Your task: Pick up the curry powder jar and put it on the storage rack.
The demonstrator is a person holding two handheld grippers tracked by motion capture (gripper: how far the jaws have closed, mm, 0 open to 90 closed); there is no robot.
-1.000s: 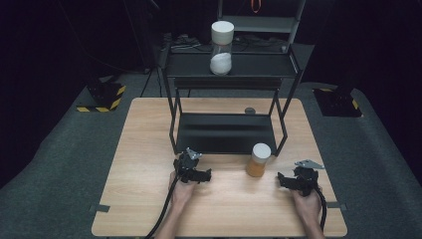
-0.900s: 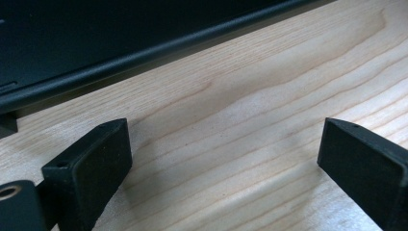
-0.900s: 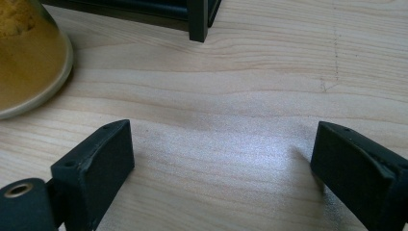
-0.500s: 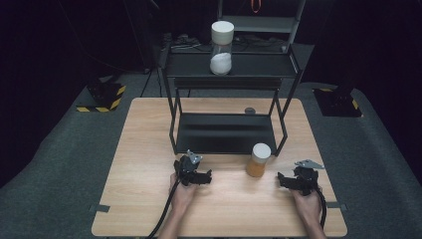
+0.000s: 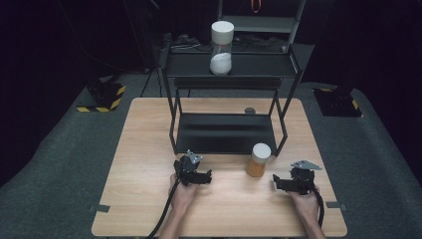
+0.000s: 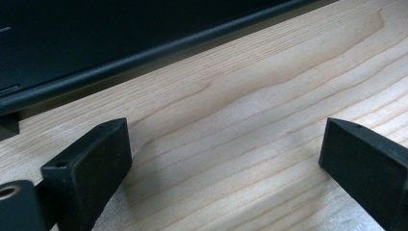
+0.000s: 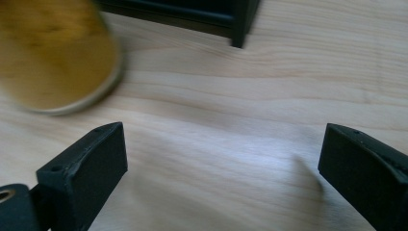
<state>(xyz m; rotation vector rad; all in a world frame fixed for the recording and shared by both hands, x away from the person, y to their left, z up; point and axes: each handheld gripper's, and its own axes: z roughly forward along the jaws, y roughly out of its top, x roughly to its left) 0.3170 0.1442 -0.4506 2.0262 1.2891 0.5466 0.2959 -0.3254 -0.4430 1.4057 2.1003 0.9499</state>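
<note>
Both grippers sit low on the near part of the wooden table, one per hand, w/ the orange jar standing upright between them but nearer the right one. Left gripper (high view) points roughly toward the jar from the left; its own view shows the two black pads spread wide w/ bare wood grain between them and nothing gripped, and the low black edge of the rack runs across the top. Right gripper lies just right of and slightly nearer than the jar, apart from it, not touching. Its jaws have just been opening; in the right gripper view they stand far apart over bare table, nothing between them. There the jar appears blurred at upper left, beyond the left pad and outside the gap, and a black rack leg stands at top centre. The jar has a white lid and amber-orange contents, and sits just in front of the rack's front right leg. The black metal rack occupies the table's middle and far part; on its upper shelf stands a second, clear jar w/ a white lid and white contents (about a third full). A small dark round thing lies on the table behind the rack, too small to identify.
</note>
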